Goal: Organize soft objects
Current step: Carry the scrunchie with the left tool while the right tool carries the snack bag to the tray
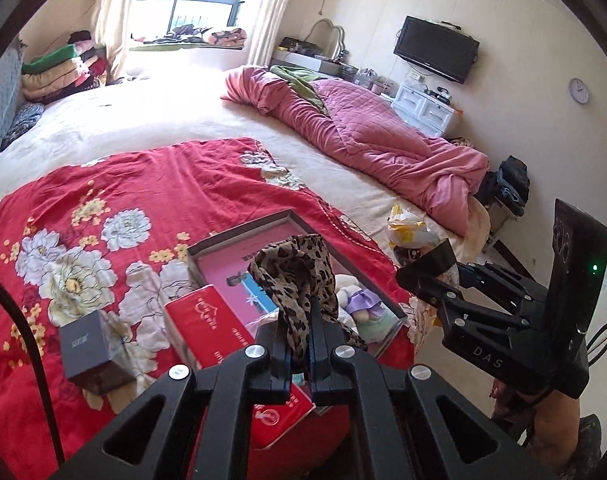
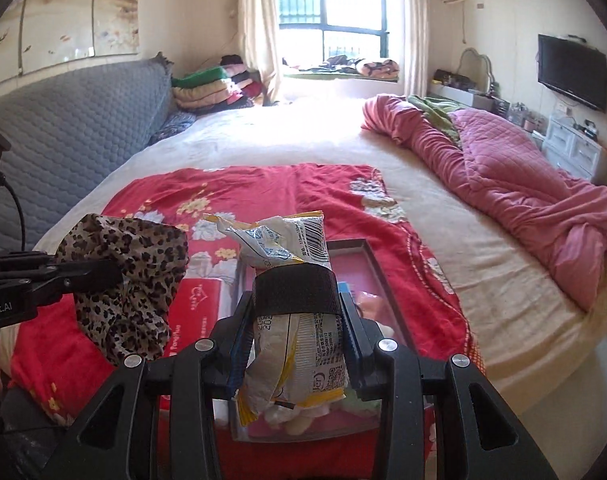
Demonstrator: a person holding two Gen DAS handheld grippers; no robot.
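Observation:
In the left wrist view my left gripper (image 1: pixel 299 322) is shut on a leopard-print cloth (image 1: pixel 297 268), held above a shallow box with a pink inside (image 1: pixel 239 236). A plush toy (image 1: pixel 361 304) lies in that box. At the right, my right gripper (image 1: pixel 431 264) holds a crumpled white and yellow plastic packet (image 1: pixel 407 232). In the right wrist view my right gripper (image 2: pixel 295 320) is shut on the packet (image 2: pixel 287 240), and a black band (image 2: pixel 295 292) crosses in front of it. My left gripper (image 2: pixel 103 276) reaches in from the left with the cloth (image 2: pixel 131 276). The box (image 2: pixel 387 280) lies below.
A red floral blanket (image 1: pixel 83 208) covers the near part of the bed. On it lie a red tissue pack (image 1: pixel 207 320) and a small grey box (image 1: pixel 83 340). A pink quilt (image 1: pixel 383 140) is bunched at the right. Folded blankets (image 2: pixel 211 88) are stacked by the grey headboard (image 2: pixel 75 128).

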